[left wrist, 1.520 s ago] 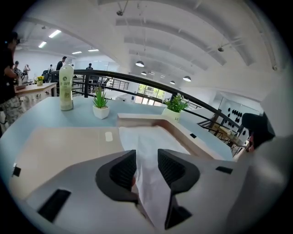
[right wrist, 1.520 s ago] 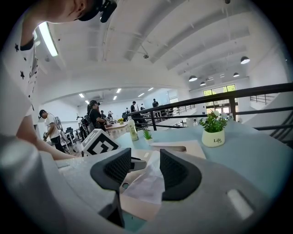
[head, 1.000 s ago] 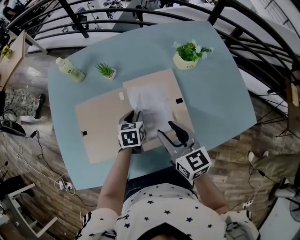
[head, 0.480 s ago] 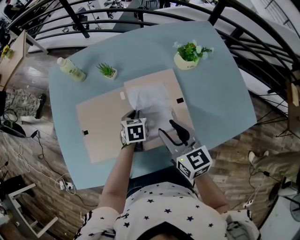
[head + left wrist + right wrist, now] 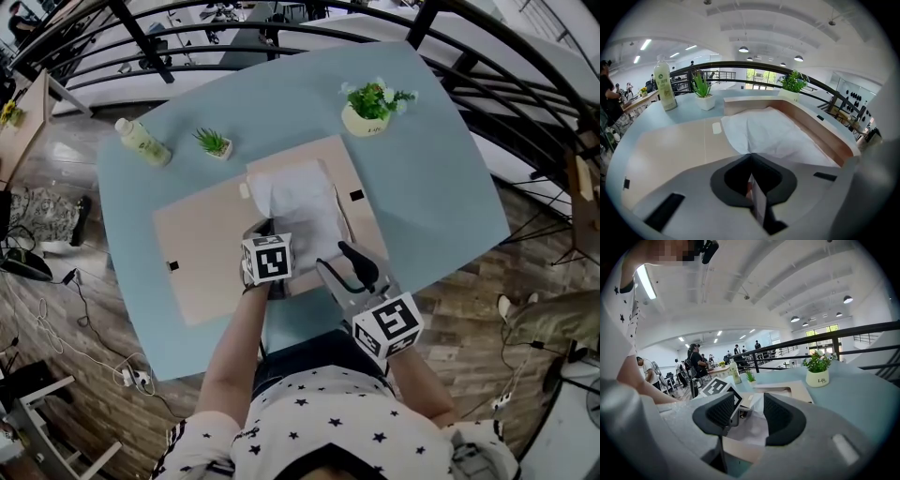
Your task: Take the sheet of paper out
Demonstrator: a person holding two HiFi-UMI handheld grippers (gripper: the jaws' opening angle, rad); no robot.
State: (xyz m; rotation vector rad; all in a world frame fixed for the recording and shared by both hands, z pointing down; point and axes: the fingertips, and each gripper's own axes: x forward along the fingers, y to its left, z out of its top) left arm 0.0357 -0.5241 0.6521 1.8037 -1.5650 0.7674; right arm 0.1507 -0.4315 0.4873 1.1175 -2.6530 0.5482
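My left gripper has its fingers clenched on the near edge of the crumpled white paper sheet. The sheet lies on the open tan cardboard folder, stretching toward twelve o'clock across the pale blue bench. My right gripper, at four o'clock, has its fingers released.

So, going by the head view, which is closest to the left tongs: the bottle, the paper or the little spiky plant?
1. Paper, pinched in the left tongs.
2. Spiky plant, beyond them, a bit to the left.
3. Bottle, farther left still, near the far corner.
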